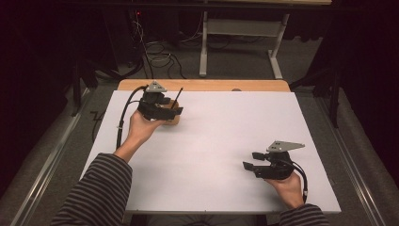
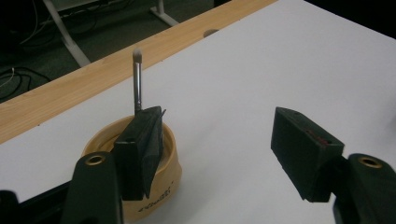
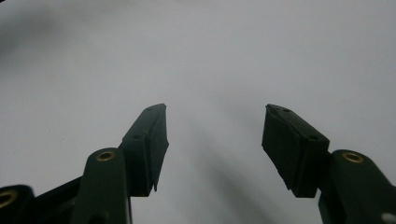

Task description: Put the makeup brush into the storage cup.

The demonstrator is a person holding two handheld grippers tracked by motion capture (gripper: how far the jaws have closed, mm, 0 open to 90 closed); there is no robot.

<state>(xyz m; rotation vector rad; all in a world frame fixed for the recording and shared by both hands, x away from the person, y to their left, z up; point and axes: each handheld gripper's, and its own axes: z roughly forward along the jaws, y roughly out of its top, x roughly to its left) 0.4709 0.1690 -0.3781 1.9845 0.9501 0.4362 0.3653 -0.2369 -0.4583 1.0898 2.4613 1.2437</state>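
Note:
A tan round cup (image 2: 166, 179) stands on the white table top (image 1: 216, 136) at the back left, and a thin brush (image 2: 137, 84) with a grey tip leans upright in it. My left gripper (image 1: 175, 111) hovers just over the cup (image 1: 172, 119), open; in the left gripper view (image 2: 217, 144) one jaw hangs in front of the cup's rim and the other stands well to the right, with nothing held. The brush (image 1: 178, 97) sticks up past the gripper. My right gripper (image 1: 251, 160) is open above bare table at the front right (image 3: 215, 140).
A wooden strip (image 1: 202, 85) runs along the table's far edge, with a small hole (image 2: 211, 32) in it. Beyond it are a white desk frame (image 1: 240, 37) and loose cables (image 1: 160, 56) on the floor. Striped sleeves (image 1: 101, 193) come in from the bottom.

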